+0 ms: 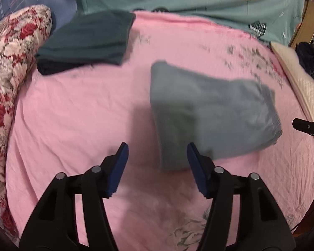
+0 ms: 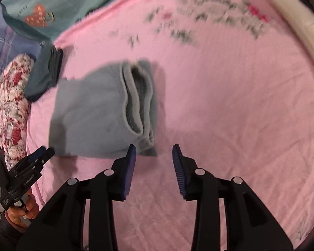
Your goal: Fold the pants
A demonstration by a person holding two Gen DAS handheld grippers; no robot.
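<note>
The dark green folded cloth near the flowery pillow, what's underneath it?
Under the dark green folded cloth a darker, near-black folded garment peeks out at its near edge, lying on the pink sheet. How far it extends underneath is covered.

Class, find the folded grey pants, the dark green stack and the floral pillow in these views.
grey pants (image 2: 90, 113): right wrist view, flat folded panel.
green stack (image 1: 88, 37): left wrist view, top layer's middle.
floral pillow (image 1: 16, 48): left wrist view, upper rounded end.
</note>
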